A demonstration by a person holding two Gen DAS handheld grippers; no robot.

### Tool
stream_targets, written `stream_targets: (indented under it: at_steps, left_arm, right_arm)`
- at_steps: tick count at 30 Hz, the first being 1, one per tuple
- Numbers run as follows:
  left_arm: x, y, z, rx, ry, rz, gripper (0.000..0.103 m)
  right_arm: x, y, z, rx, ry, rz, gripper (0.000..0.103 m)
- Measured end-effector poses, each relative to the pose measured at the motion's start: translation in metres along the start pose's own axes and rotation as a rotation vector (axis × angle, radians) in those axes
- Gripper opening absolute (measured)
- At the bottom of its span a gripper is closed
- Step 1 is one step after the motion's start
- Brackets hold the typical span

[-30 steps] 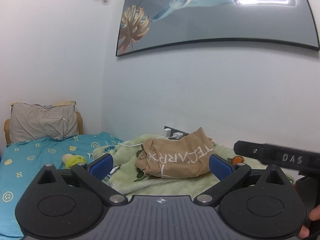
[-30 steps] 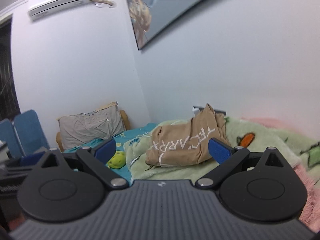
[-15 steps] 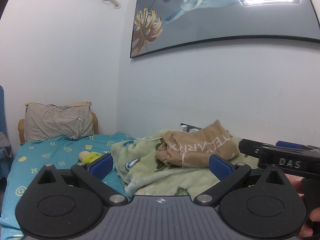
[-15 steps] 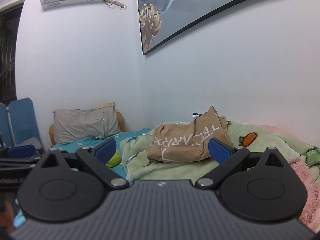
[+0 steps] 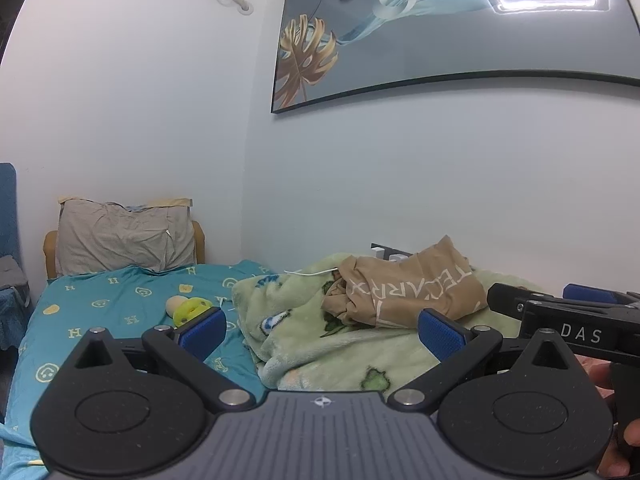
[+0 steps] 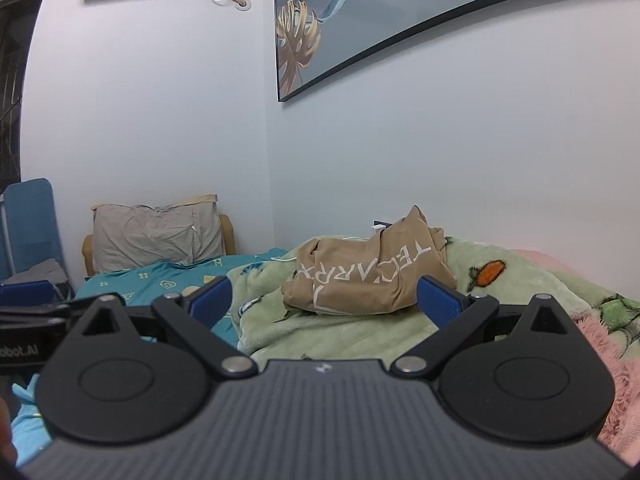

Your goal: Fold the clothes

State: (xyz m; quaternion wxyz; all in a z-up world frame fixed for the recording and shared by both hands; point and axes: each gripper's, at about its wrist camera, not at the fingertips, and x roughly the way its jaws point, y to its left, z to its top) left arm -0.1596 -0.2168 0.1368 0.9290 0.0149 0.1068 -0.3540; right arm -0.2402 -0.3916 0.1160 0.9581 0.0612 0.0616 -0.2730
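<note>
We found the shirt (image 6: 368,280) crumpled in a heap on the blanket (image 6: 360,332), near the wall; no fold was visible, so we judged the whole task left to do. Left gripper (image 5: 320,328) and right gripper (image 6: 324,300) hung short of the shirt, jaws spread and empty. Spreading it flat would likely come first.

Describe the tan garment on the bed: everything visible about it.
The tan garment is a soft, matte-looking fabric piece, crumpled into a loose heap rather than folded, with one peak sticking up near the wall. Large white block letters run across its front, distorted by creases. It rests on the green fleece blanket, close to the wall, with a thin white cable trailing beside it. Neither the left claw nor the right claw touches it; both are open.
</note>
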Motion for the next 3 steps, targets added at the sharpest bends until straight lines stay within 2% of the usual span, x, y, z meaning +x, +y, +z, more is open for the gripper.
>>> stream_targets:
  at_steps: [3]
  left_arm:
    - [-0.0018,-0.0007,0.0005,0.001,-0.004,0.000,0.103]
  right_arm:
    - [-0.0037,0.0001,0.0025,0.002,-0.004,0.000,0.100]
